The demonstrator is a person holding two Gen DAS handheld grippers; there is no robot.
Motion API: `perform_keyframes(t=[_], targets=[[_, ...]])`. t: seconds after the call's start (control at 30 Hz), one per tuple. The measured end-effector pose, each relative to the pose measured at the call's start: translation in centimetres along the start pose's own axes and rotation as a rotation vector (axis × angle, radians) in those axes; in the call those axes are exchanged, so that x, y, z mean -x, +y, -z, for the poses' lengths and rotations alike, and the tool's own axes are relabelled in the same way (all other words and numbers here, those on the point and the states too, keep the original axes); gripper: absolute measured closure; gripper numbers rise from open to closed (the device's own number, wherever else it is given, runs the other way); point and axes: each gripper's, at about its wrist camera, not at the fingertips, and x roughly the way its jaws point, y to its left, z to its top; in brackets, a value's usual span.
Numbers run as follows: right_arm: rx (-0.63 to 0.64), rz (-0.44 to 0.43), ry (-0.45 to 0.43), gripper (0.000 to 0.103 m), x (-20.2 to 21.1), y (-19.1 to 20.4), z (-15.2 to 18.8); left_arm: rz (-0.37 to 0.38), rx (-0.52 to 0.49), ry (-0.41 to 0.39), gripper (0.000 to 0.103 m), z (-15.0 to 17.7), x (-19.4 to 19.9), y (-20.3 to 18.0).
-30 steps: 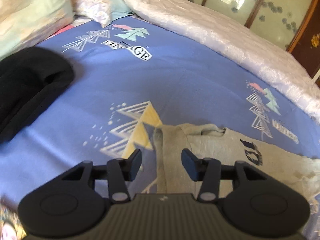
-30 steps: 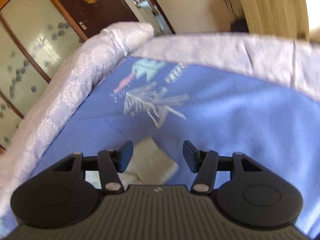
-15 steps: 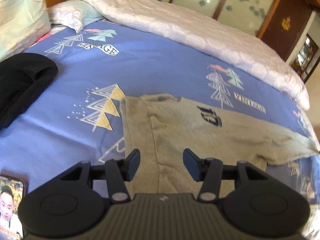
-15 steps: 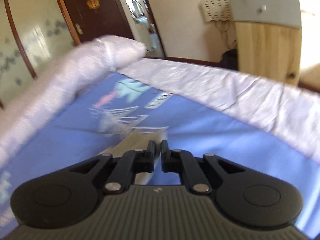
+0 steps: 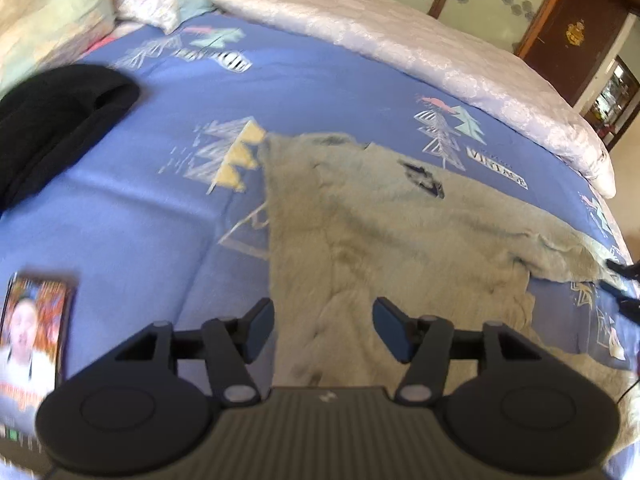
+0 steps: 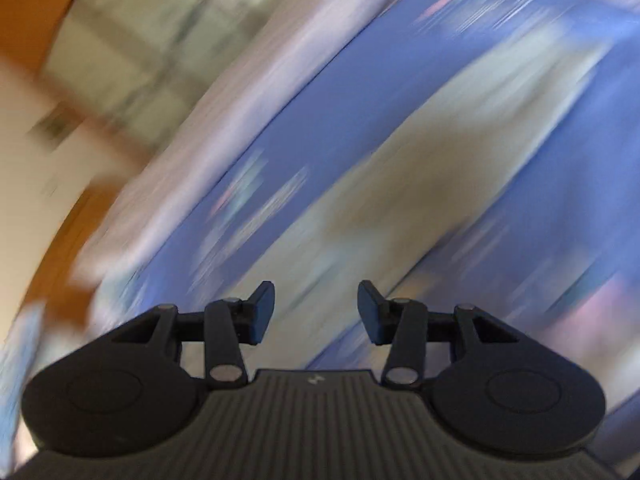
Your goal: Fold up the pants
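Observation:
Grey pants [image 5: 384, 232] lie spread on the blue printed bedsheet [image 5: 304, 92], waistband toward the left, legs running right, with a dark print on the fabric. My left gripper [image 5: 323, 330] is open and empty, hovering over the near part of the pants. My right gripper [image 6: 316, 312] is open and empty; its view is badly motion-blurred, with a grey streak of the pants [image 6: 420, 160] across the blue sheet. A dark piece of the right gripper shows at the right edge of the left wrist view [image 5: 624, 280], by the leg end.
A black garment [image 5: 52, 128] lies at the left. A phone with a lit screen [image 5: 32, 340] lies near left. A rolled pale quilt [image 5: 400, 44] runs along the far side, pillows [image 5: 152, 0] at far left, wardrobe doors behind.
My right gripper was shut half a second ago and is now open, swinging fast. My left gripper has stayed open and pulled back, so more of the pants shows.

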Motion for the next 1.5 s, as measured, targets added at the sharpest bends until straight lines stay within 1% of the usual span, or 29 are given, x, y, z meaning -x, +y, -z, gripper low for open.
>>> perform_keyframes(t=[0.07,0.13,0.17,0.2,0.23,0.27,0.33,0.4,0.43,0.57,0.63,0.7,0.73,0.77,0.83,0.87,0.9,0.93,1.0,1.07,1.13,1.2,1.23,1.27,1.3,1.33,1.4,1.47,1.5], targets=[[0.054,-0.057,0.110,0.054,-2.5,3.0,3.9,-0.003,0.028,0.020,0.044,0.9,0.3,1.1],[0.106,-0.064,0.187,0.054,-5.0,5.2,7.0,0.015,0.058,0.034,0.040,1.8,0.6,1.9],[0.122,-0.056,0.205,0.054,-6.1,6.0,8.1,0.036,0.071,0.037,0.031,2.2,0.9,2.2],[0.118,-0.050,0.219,0.054,-7.2,6.5,9.0,0.055,0.085,0.032,0.015,2.6,1.1,2.4],[0.103,-0.046,0.222,0.054,-8.1,6.9,9.4,0.077,0.103,0.022,0.012,3.0,1.3,2.6],[0.088,-0.034,0.212,0.054,-8.9,7.2,9.7,0.104,0.115,0.018,0.012,3.4,1.3,2.7],[0.064,-0.031,0.169,0.056,-10.0,7.7,9.3,0.134,0.115,0.037,0.022,4.0,0.9,2.4],[0.044,-0.013,0.193,0.099,-11.3,8.3,9.2,0.089,0.080,0.087,0.082,4.6,-0.3,1.8],[0.022,0.003,0.198,0.100,-11.4,8.3,9.1,0.059,0.064,0.115,0.082,4.9,-0.8,1.8],[0.029,-0.058,0.147,0.100,-7.1,10.6,11.9,0.061,0.093,0.082,0.084,5.1,0.6,3.5],[0.038,-0.032,0.128,0.100,-5.6,10.9,13.7,0.088,0.133,0.090,0.084,5.2,1.1,4.8],[0.024,0.012,0.143,0.099,-5.6,10.3,15.0,0.115,0.178,0.098,0.083,5.4,1.3,6.0],[0.024,0.038,0.161,0.099,-6.4,10.2,15.3,0.124,0.195,0.098,0.082,5.5,1.3,6.3],[0.017,0.042,0.164,0.098,-6.7,9.9,15.3,0.124,0.213,0.104,0.075,5.7,1.3,6.5],[-0.007,0.035,0.152,0.094,-6.2,9.4,14.6,0.120,0.218,0.110,0.072,6.1,1.4,6.5],[-0.013,0.048,0.132,0.088,-5.7,9.6,14.2,0.115,0.207,0.104,0.074,6.3,1.7,6.3],[-0.001,0.059,0.097,0.077,-5.0,10.0,14.0,0.109,0.192,0.096,0.077,6.5,1.9,6.2],[0.026,0.067,0.066,0.074,-4.1,10.5,14.0,0.107,0.178,0.088,0.080,6.9,2.2,6.2],[0.083,0.042,0.042,0.074,-2.9,11.6,14.4,0.116,0.177,0.084,0.084,7.3,2.4,6.4],[0.138,0.003,0.061,0.074,-3.1,13.0,15.3,0.119,0.187,0.085,0.086,7.5,2.4,6.7],[0.208,-0.040,0.111,0.075,-3.9,14.4,16.3,0.114,0.196,0.092,0.086,7.6,2.1,6.9],[0.247,-0.013,0.148,0.075,-5.9,14.9,16.8,0.105,0.190,0.090,0.086,7.6,2.0,7.0],[0.254,0.037,0.169,0.076,-7.9,14.8,16.8,0.095,0.186,0.087,0.084,7.7,2.0,7.1],[0.272,0.082,0.183,0.086,-9.3,14.4,16.7,0.083,0.199,0.095,0.079,7.7,1.9,7.4],[0.276,0.072,0.164,0.088,-9.9,13.9,16.5,0.085,0.216,0.102,0.073,7.7,1.9,7.7],[0.251,0.070,0.172,0.088,-10.1,14.1,16.2,0.090,0.229,0.101,0.070,7.7,2.0,7.9],[0.227,0.076,0.168,0.078,-8.4,14.5,15.6,0.090,0.221,0.079,0.058,7.8,2.8,7.9],[0.282,0.050,0.126,0.068,-5.4,14.6,15.6,0.087,0.205,0.062,0.054,7.9,3.6,7.7],[0.287,0.040,0.107,0.068,-3.9,14.3,15.5,0.096,0.201,0.058,0.054,8.1,4.0,7.7]])
